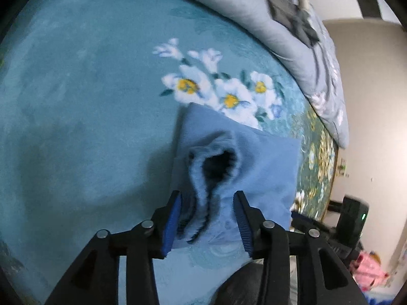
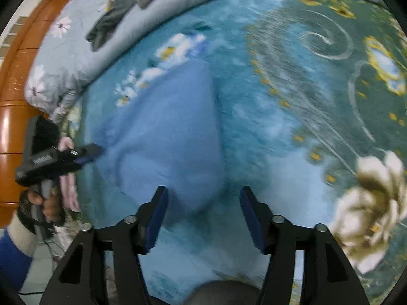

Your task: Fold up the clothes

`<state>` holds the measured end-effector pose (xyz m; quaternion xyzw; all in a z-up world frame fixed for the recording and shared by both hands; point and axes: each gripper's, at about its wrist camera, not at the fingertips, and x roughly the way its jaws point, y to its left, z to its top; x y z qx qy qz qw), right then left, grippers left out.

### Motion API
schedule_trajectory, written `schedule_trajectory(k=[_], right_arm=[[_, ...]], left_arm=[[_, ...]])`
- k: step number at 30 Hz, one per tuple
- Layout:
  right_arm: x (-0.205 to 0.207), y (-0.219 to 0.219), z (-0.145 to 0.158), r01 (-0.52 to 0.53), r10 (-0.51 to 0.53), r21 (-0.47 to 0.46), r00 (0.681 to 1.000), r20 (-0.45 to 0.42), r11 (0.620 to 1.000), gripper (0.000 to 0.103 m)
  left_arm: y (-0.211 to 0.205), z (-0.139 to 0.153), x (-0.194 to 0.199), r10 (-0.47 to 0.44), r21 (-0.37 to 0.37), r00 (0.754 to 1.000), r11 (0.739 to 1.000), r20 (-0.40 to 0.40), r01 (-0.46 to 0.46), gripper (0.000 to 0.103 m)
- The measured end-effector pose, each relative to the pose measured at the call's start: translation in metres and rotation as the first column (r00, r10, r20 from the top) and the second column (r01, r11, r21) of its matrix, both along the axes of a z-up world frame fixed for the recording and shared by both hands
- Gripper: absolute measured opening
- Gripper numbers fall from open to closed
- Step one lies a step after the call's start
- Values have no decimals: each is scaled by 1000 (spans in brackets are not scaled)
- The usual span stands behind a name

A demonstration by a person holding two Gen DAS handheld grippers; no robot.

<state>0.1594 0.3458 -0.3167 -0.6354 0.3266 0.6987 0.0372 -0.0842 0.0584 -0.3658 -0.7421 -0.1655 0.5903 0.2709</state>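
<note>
A folded blue garment [image 1: 257,157] lies on the teal flowered blanket [image 1: 76,101]. Its fleece-lined opening [image 1: 216,162] gapes upward. My left gripper [image 1: 207,203] is open, with a raised fold of that fleece edge between its blue pads, which do not press on it. In the right wrist view the same garment [image 2: 173,132] spreads out ahead, and its near corner lies between the open jaws of my right gripper [image 2: 203,203]. The left gripper [image 2: 98,151], held by a gloved hand [image 2: 48,203], sits at the garment's left edge. The right gripper's tip [image 1: 299,216] shows at the garment's right corner.
A rolled grey flowered quilt [image 1: 254,7] with a dark garment [image 2: 114,17] on it lines the bed's far side. A wooden headboard [image 2: 15,101] stands to the left. Past the bed's edge are a pale wall [image 1: 368,101] and pink cloth [image 1: 368,272] on the floor.
</note>
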Motion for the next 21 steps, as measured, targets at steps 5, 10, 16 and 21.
schedule_trajectory(k=[5,10,16,21], right_arm=[[11,-19,-18,-19,19,-8,998,62,1000,65],[1,-58,-28,-18,18,16,999,46,1000,65],[2,-76,-13,141,-136,266,990,-37,954,65],[-2,-95,-16,222,-218,397,974,-56,890,75]], left_arm=[[5,-4,11,27,-2,1000,1000,8,-27,50],[18,-12,19,-24,-53,999,998,-30,23,53],[20,-32,9,-29,-65,999,998,-23,28,54],[11,-42,5,-37,-31,999,999,-16,36,55]])
